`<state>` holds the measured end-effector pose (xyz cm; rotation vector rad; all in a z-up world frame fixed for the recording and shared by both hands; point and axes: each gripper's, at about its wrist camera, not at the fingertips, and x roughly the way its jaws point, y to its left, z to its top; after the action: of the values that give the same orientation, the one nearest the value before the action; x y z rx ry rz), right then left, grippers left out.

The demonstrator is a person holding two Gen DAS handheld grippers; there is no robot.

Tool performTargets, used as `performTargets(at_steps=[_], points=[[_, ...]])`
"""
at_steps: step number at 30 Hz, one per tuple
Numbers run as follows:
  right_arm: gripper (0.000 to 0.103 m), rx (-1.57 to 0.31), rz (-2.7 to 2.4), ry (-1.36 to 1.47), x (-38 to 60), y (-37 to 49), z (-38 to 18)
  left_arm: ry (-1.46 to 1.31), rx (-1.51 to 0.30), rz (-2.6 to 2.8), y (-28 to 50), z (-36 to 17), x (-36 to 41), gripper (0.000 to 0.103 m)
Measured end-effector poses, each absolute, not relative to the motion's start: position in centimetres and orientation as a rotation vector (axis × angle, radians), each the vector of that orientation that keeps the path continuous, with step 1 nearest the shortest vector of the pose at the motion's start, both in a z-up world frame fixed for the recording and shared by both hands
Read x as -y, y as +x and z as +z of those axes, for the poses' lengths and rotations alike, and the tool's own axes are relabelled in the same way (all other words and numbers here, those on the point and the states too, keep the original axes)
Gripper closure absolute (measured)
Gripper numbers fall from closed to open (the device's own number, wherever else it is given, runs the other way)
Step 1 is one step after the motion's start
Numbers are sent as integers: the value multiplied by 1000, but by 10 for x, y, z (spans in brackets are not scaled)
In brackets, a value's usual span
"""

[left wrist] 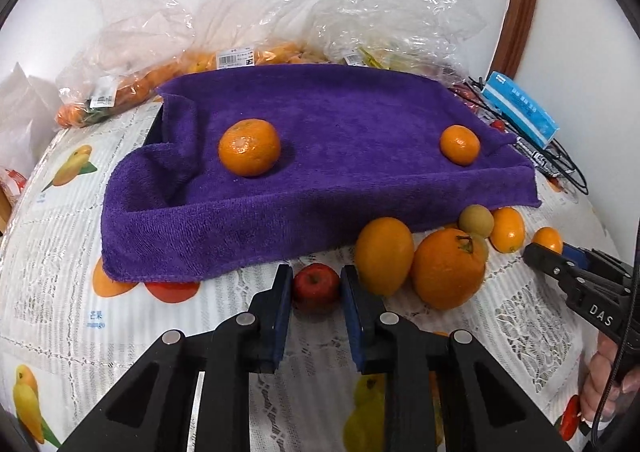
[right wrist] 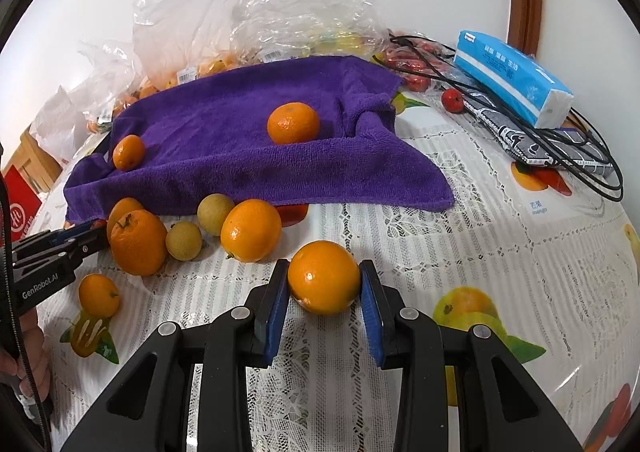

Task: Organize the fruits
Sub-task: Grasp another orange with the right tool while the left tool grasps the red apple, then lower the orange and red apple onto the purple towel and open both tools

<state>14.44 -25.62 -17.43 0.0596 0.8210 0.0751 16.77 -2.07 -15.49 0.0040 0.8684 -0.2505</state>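
We count two mandarins [left wrist: 249,147] on the purple towel [left wrist: 320,180]. Our left claw [left wrist: 316,286] pinches one small red fruit [left wrist: 316,285]; the right claw [right wrist: 324,278] seemingly grips one orange [right wrist: 324,277] on the worktop [right wrist: 480,252].

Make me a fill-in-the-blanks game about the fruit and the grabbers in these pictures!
1. The left gripper is shut on a small ____ fruit.
2. The right gripper is shut on a fruit coloured ____.
3. ____ oranges sit on the purple towel.
4. The blue tissue pack lies on top of black ____.

Missing words: red; orange; two; cables
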Motion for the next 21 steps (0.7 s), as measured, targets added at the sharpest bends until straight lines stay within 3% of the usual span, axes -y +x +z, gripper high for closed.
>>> performTargets(at_steps=[16, 21], points=[[70, -791, 94, 174, 271, 140, -170, -76, -797, -223, 159, -125, -5, 79], [70, -728, 111, 145, 262, 140, -141, -83, -739, -182, 170, -102, -15, 79]])
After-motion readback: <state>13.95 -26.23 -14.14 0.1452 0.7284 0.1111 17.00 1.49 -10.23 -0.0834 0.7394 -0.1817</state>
